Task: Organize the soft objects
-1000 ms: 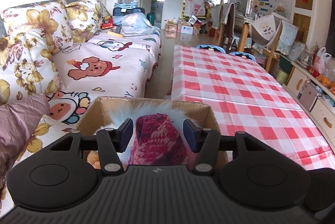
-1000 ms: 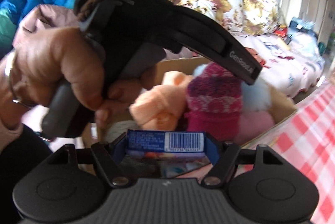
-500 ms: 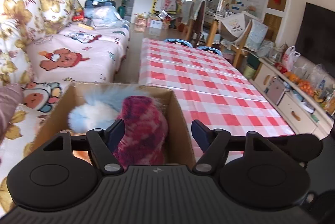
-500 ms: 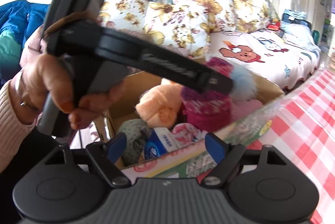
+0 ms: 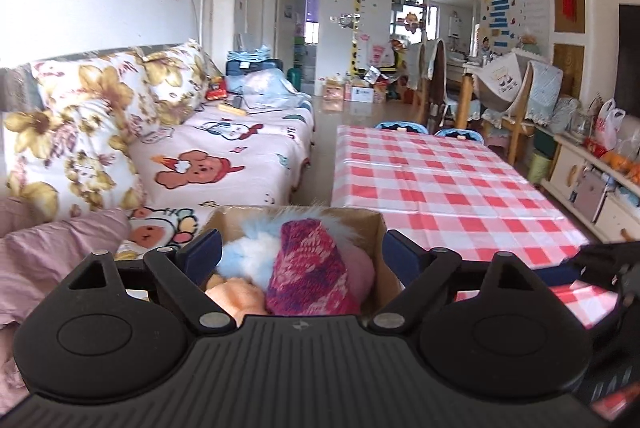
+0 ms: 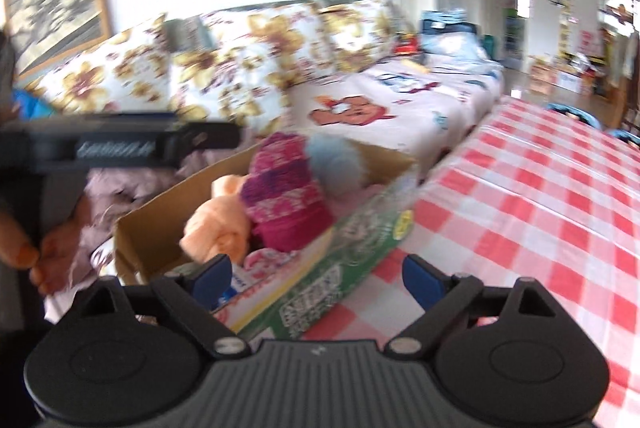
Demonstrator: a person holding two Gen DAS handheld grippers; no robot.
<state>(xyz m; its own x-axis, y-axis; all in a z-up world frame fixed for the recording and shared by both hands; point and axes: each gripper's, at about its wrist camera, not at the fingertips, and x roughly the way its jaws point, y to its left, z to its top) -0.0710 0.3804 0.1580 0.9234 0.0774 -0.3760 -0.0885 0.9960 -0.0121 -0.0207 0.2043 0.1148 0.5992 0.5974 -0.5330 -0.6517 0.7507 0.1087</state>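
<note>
A: While both claws hang empty, what lies nearest?

B: The left gripper (image 5: 301,252) stands spread wide, holding nothing, right over the box (image 6: 148,224). The right gripper (image 6: 318,274) is equally wide and empty, just beside the box's near wall.

A: And the soft things?

B: All inside the box, which sits at the table (image 5: 440,187) edge next to the sofa (image 5: 224,155). A magenta knit hat (image 5: 308,268) stands highest, its pale blue pompom (image 5: 250,260) beside it. An orange bundle (image 6: 218,228) touches the hat, and a pink item (image 5: 362,268) lies behind it.

A: What might go wrong?

B: I judge the hat the likeliest trouble. It rises above the rim, so a brush from either claw could tip it out onto the sofa or floor. The box also sits at the table's corner, so a push could slide it off.

A: Anything unclear?

B: The right view is blurred. A blue-and-white packet (image 6: 240,282) low in the box is half hidden behind a finger. The box floor is covered, and the far room's clutter is too small to identify.
</note>
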